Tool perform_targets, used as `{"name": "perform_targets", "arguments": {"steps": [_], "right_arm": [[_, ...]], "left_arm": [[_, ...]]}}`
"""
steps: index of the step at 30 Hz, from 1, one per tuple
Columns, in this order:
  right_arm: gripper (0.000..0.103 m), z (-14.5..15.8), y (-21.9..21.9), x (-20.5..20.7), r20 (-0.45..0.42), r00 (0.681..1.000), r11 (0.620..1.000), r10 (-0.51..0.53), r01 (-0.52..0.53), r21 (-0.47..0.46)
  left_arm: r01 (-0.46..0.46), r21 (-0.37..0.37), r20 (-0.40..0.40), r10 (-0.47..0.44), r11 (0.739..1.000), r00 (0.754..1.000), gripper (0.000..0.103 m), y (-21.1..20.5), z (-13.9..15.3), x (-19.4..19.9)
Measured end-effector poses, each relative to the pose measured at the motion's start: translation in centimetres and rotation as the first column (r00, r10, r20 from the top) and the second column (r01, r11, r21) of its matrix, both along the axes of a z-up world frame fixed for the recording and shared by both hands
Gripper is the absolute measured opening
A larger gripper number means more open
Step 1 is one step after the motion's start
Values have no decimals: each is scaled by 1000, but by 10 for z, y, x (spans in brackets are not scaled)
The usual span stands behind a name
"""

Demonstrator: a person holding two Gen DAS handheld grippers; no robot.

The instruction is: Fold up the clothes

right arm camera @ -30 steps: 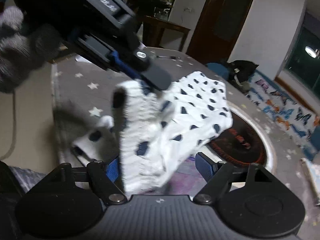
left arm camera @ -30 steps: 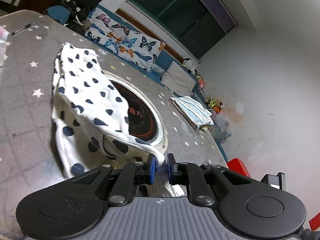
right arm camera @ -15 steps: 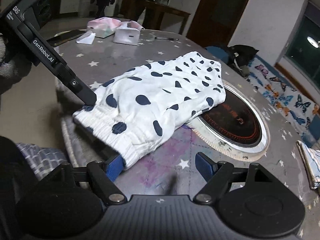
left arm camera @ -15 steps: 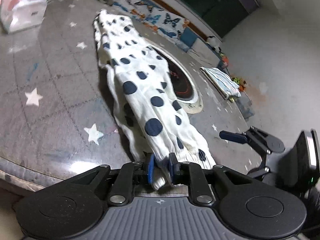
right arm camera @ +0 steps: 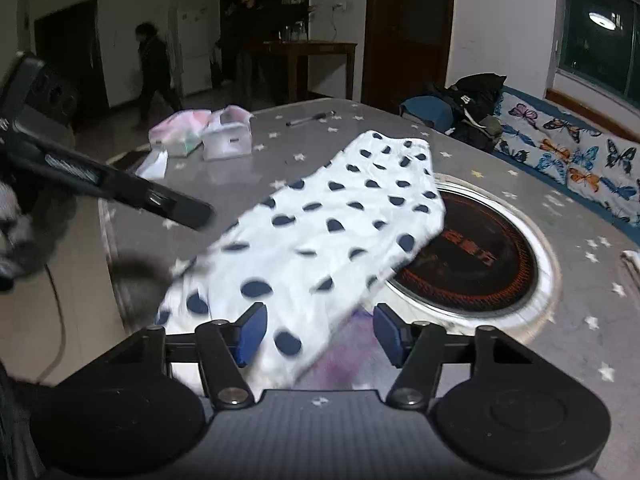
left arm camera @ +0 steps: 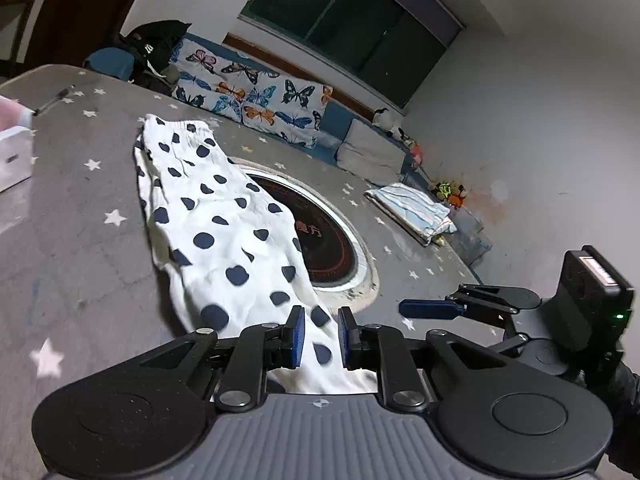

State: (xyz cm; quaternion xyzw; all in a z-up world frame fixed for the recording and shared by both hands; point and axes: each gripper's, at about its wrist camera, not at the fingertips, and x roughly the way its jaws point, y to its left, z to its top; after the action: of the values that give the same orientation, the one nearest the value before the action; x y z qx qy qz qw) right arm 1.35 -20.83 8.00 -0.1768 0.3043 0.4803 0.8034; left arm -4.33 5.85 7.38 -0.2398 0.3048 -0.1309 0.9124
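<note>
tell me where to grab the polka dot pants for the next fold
Grip the near end of the polka dot pants, at the table edge, coming in low from that edge along the cloth. They lie flat and stretched away toward the gathered waistband, so this end looks easiest to pinch.

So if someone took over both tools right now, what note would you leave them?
Left tool: shut on the near end of the polka-dot trousers.
Right tool: jaws closing around the same end; the cloth is between them, but not yet pinched.
Trousers: stretched lengthwise across the grey star table, one side overlapping the round hob.
Done: they look laid out as a long, narrow strip, probably leg on leg. A folded striped cloth lies at the far edge.
Left: finish the right grip, then probably carry the near end over to the waistband end and smooth it.
</note>
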Motion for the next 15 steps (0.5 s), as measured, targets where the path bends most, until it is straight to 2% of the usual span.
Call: {"name": "perform_targets", "arguments": {"steps": [6,11,15], "right_arm": [[50,-16,33,11,-56,997,998,57,-55,25],[48,-38,40,21,-139,989,998,55,-59,-23],[48,-34,29,33,-171,985,999,34,-36,-11]], "left_arm": [[-27,49,-75,30,998,997,18,10,-25,22],[-65,33,-140,69,997,988,17,30,-43,20],[-66,18,-145,68,998,987,17,37,-43,17]]}}
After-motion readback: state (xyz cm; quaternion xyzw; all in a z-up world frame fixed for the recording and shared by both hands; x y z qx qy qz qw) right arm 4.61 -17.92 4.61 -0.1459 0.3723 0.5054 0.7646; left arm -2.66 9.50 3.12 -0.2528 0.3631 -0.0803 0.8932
